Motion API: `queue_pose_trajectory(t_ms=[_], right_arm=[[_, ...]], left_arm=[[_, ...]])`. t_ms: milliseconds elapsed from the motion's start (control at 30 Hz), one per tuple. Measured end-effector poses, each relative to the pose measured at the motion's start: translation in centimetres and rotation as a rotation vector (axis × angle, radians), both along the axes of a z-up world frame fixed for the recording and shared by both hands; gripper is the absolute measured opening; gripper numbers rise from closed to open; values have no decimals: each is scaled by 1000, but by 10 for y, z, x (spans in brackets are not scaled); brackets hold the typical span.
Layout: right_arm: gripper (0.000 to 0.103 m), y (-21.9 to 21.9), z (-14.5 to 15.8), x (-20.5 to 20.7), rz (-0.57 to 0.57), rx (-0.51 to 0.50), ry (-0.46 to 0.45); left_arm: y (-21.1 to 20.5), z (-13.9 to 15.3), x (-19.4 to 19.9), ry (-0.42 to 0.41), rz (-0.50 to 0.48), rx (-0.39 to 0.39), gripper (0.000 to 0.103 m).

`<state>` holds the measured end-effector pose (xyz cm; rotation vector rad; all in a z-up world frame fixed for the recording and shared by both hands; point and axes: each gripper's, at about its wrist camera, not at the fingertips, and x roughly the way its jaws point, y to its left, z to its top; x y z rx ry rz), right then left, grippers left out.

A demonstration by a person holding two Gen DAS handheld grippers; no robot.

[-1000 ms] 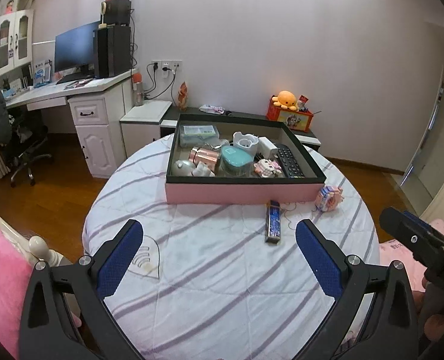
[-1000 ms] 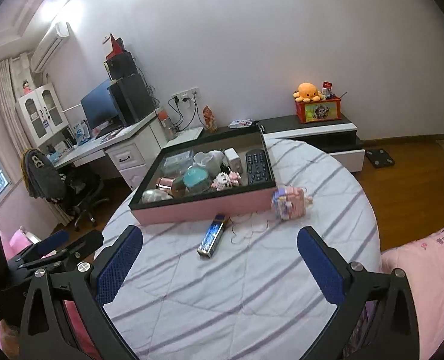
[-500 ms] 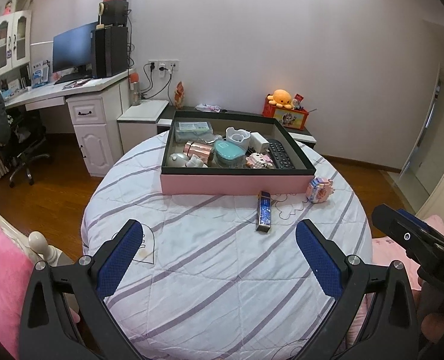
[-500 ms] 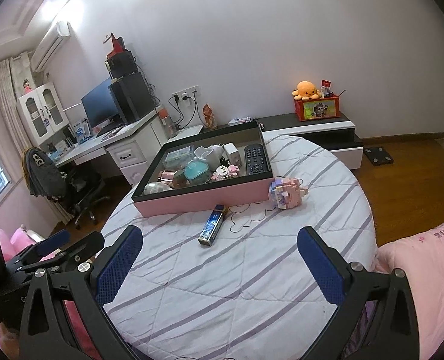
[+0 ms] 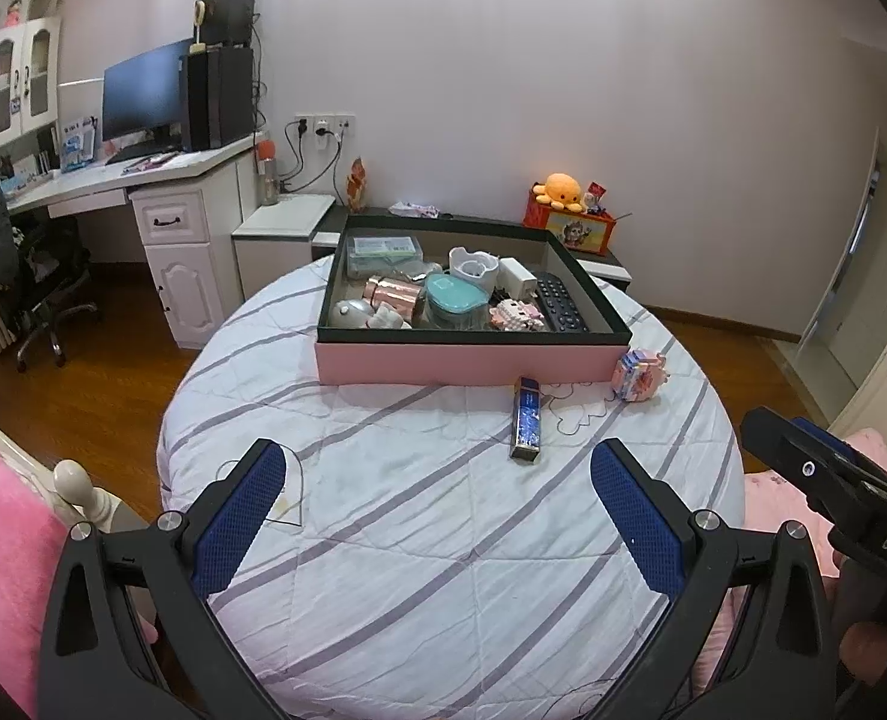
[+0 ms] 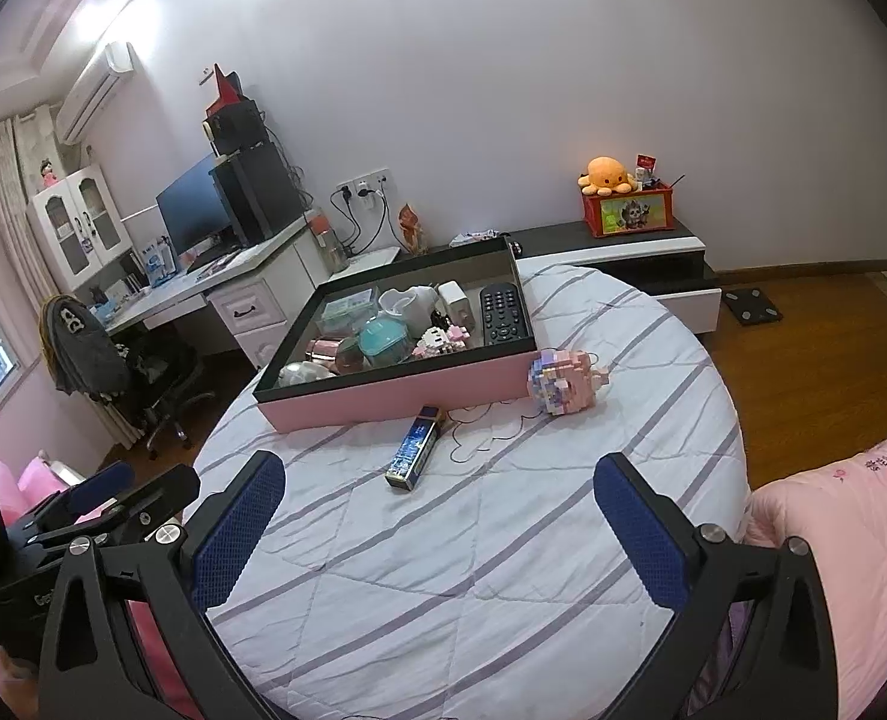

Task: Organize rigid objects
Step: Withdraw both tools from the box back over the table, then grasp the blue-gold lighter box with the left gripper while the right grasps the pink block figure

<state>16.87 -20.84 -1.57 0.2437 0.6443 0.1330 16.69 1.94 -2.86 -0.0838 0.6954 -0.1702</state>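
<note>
Grippers first: we hold the left gripper (image 5: 437, 501) and the right gripper (image 6: 440, 510) spread wide and empty, both hovering above the near edge of the round table (image 5: 443, 540), well short of anything.

Two things lie loose on the striped cover. We see the blue box (image 5: 526, 425), a slim carton, lying flat just in front of the near wall of the pink tray (image 5: 467, 363), right of its middle. The brick toy (image 6: 563, 384) sits at the tray's near right corner, touching or nearly touching that wall.

We judge the blue box light and stiff with a glossy, perhaps slippery skin; taking it across its narrow width near the middle should suit. The brick toy looks knobbly and probably fragile, its pieces liable to pop apart, so we would close gently on its broad flat sides.

Inside the tray, a remote control (image 6: 505, 312) lies along the right wall; the rest overlaps, and we cannot name every item. A thin dark cord or stitched line (image 6: 491, 426) loops between the two loose things; we cannot tell which. The table's near rim is cut off by the gripper frames.
</note>
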Motion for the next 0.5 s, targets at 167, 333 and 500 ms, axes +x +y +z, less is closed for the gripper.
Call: queue_pose_trajectory(t_ms=[167,333,500], right_arm=[[103,-5,-9,12,-16,-12,30],[103,-13,-20,32,-31,-40,69],[103,-23,-36,61,-47,-75,122]], left_arm=[[-7,-12,12,33,-19,1,103],[-23,-27,32,70,-57,2,103],[-43,-42,54,91,-88,28,103]])
